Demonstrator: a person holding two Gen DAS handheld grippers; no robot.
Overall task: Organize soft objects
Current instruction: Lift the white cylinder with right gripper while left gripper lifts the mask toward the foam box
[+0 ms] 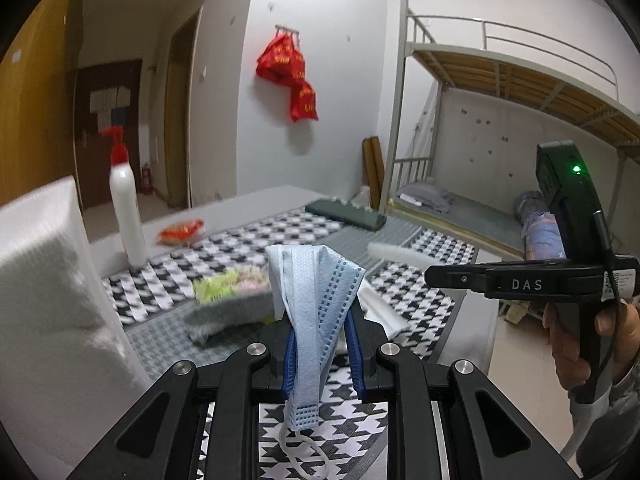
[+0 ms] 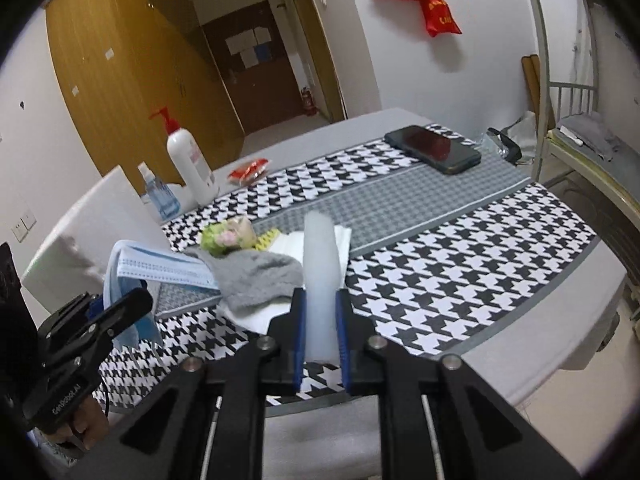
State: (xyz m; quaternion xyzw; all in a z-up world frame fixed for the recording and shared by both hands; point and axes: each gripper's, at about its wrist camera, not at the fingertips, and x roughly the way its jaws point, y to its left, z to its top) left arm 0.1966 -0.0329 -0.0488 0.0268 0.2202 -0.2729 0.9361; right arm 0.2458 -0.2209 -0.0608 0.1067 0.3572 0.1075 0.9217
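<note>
The left gripper (image 1: pixel 320 354) pinched a blue face mask (image 1: pixel 316 300) above the checked worktop (image 2: pixel 460 248), the right gripper (image 2: pixel 320 332) squeezed a white foam strip (image 2: pixel 319 272), and a grey sock (image 2: pixel 260 280) (plus a phone (image 2: pixel 434 148)) lay nearby.

The right gripper (image 2: pixel 320 320) clamps a white foam strip (image 2: pixel 319 264) above the houndstooth tabletop (image 2: pixel 460 272), beside a grey sock (image 2: pixel 260 280).

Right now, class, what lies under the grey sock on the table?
Under the grey sock, white folded tissue shows at its near edge, on the houndstooth cloth. What else it covers cannot be seen.
</note>
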